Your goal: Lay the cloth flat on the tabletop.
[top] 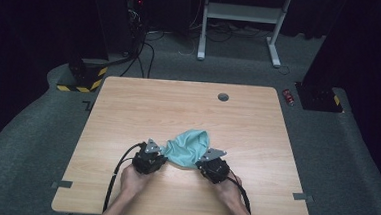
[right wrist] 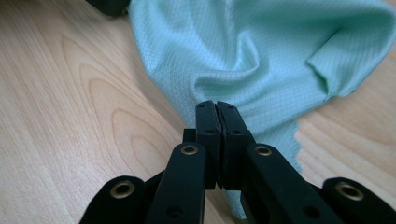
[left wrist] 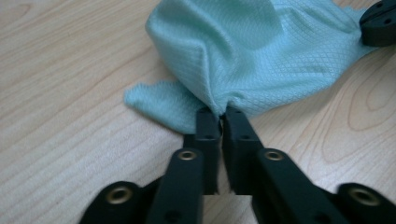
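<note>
Both hands are down at the near edge of the bench [top: 128, 103], and between them sits a mint-green cloth [top: 188, 146], bunched up into a soft mound near the middle of the near half. The left tool [top: 162, 151] is at the cloth's left end, the right tool [top: 201, 161] at its right end, and the fabric spans the gap between the two.

From the left gripper view, the left tool [left wrist: 222, 114] has its jaws squeezed together on a gathered pinch of the cloth [left wrist: 252, 51]; the weave puckers right where the tips meet, and a small flap lies flat on the wood just to one side. The other tool's black tip [left wrist: 379, 23] peeks in at the top corner, touching the far edge of the fabric.

Over to the right gripper view: the right tool [right wrist: 216, 108] is clamped tight too, its jaws pressed together with the cloth [right wrist: 261, 51] caught between them and trailing down past one jaw. The fabric folds up and over ahead of the tips, with a creased corner lying on the bench.

Black cables [top: 117, 170] trail back from each tool past the person's wrists. Farther off on the bench there is a round grey grommet [top: 223, 97].
</note>
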